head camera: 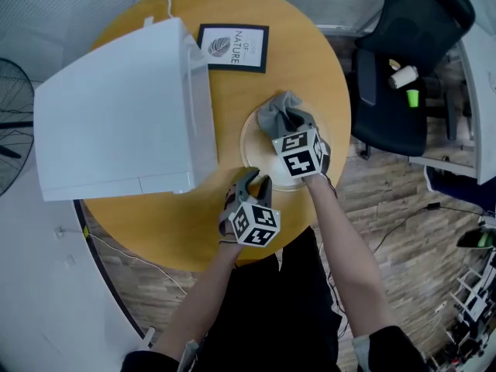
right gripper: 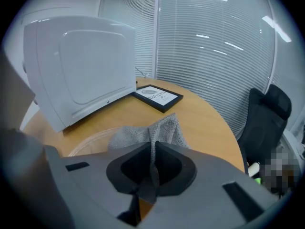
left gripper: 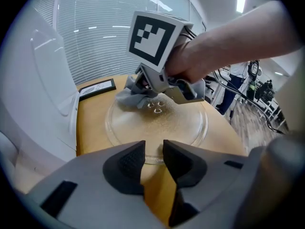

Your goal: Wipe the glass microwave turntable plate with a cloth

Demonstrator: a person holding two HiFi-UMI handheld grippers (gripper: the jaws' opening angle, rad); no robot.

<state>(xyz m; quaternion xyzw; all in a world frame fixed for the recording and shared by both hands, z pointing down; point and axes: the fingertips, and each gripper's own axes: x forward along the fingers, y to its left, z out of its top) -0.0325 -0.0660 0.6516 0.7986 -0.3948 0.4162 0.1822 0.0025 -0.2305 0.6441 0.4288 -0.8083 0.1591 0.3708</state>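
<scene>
right gripper view: right gripper [right gripper: 151,171] clamped on the cloth [right gripper: 138,136] atop the plate [left gripper: 190,128], wiping seemingly mid-way; left gripper [left gripper: 153,159] at the rim, jaws slightly apart, empty.

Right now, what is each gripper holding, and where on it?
Right gripper pinches the grey woven cloth at a bunched fold. Left gripper holds nothing; jaws slightly apart.
</scene>
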